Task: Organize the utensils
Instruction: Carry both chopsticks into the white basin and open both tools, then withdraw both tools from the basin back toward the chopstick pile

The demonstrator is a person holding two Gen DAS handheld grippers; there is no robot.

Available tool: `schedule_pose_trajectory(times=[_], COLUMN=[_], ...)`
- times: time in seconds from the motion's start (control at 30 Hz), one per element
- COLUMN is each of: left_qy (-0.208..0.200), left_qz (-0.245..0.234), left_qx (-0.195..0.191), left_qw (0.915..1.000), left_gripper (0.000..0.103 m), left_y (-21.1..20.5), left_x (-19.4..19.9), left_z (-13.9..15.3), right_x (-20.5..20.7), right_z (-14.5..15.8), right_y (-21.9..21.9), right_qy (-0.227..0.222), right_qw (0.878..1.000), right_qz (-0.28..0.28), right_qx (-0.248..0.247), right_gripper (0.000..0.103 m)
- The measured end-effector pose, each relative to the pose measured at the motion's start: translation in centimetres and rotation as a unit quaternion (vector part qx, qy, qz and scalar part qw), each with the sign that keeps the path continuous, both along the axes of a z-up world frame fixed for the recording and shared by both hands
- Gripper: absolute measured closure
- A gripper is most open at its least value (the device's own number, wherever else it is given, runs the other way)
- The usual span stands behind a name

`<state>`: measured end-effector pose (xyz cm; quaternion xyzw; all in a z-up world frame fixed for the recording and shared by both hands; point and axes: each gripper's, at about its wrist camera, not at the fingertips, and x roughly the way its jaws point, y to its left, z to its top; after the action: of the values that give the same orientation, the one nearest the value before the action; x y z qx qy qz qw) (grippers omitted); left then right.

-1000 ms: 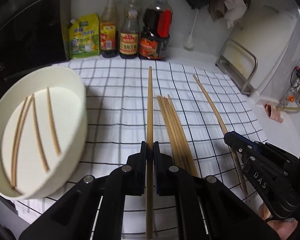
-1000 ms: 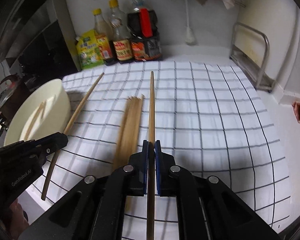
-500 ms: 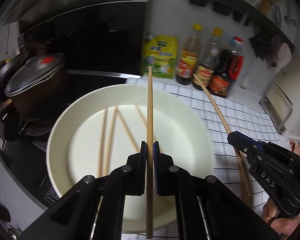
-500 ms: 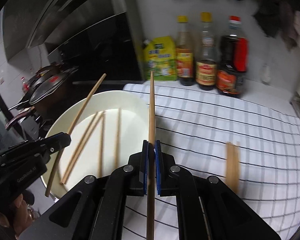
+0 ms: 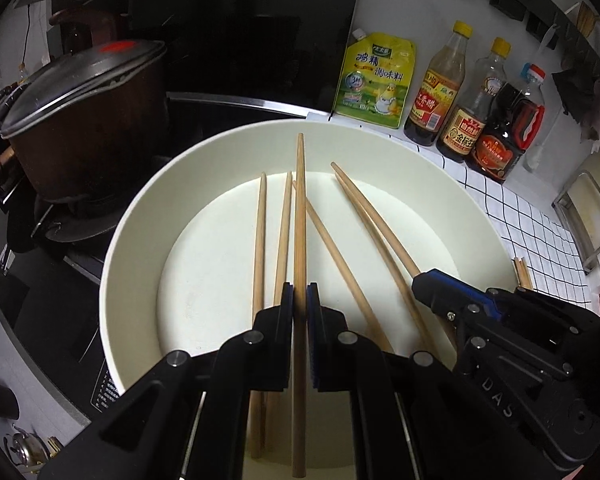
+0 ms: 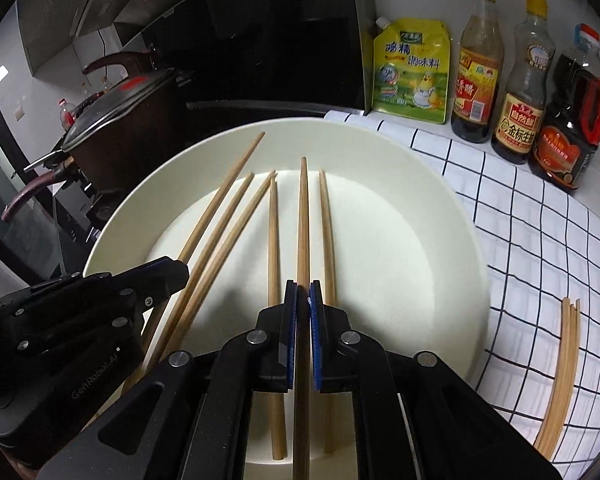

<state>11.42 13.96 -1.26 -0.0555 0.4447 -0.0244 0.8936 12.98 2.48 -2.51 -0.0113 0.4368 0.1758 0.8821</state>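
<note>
A large cream bowl holds several loose wooden chopsticks. My left gripper is shut on one chopstick and holds it over the bowl, pointing away from me. My right gripper is shut on another chopstick, also over the bowl. The right gripper shows in the left wrist view with its chopstick. The left gripper shows in the right wrist view with its chopstick.
A bundle of chopsticks lies on the checked cloth right of the bowl. A yellow pouch and three sauce bottles stand at the wall. A lidded brown pot sits on the stove to the left.
Both grippers swung left from the cloth to over the bowl, each carrying its chopstick, and have come lower and closer to the bowl.
</note>
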Motion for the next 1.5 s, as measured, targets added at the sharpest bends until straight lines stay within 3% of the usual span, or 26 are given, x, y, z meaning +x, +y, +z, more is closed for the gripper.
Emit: schedule_pose_trajectory(times=[0.27,0.3,0.37,0.43,0.9,1.23,1.3,1.5], left_qy=[0.012,0.011,0.004,-0.004,-0.011,-0.024,-0.028,-0.033], left_qz=[0.016,0.019,0.023,0.026,0.029,0.013,0.008,-0.006], left_qx=[-0.003,-0.004,-0.004,-0.001,-0.004,0.000,0.003,0.004], left_qw=[0.9998,0.9998,0.9997,0.9997,0.9995,0.9996,0.9996,0.9994], left_gripper=[0.094,0.091,0.070,0.064,0.056,0.051,0.051,0.050], left_y=[0.7,0.9,1.2,1.4,1.7,0.8,0.5,-0.9], left_x=[0.2,0.2,0.0,-0.3,-3.2,-6.4,-7.2,-8.9], left_z=[-0.9,-0.9,-0.6,-0.2,1.0,1.8,1.9,1.5], right_x=[0.4,0.4,0.2,0.1,-3.7,-7.7,-8.5,-10.8], right_z=[-0.4,-0.4,-0.1,0.1,2.0,2.8,2.8,1.9], right_y=[-0.3,-0.5,-0.6,-0.8,-1.7,-3.4,-3.8,-5.6], right_qy=[0.005,0.005,-0.001,-0.006,-0.032,-0.055,-0.061,-0.069], right_qw=[1.000,1.000,1.000,1.000,0.999,0.997,0.996,0.994], right_qz=[-0.011,-0.013,-0.016,-0.018,-0.031,-0.057,-0.061,-0.076], right_qx=[0.005,0.007,0.006,0.004,0.008,0.020,0.026,0.023], right_gripper=[0.097,0.096,0.096,0.096,0.096,0.086,0.078,0.078])
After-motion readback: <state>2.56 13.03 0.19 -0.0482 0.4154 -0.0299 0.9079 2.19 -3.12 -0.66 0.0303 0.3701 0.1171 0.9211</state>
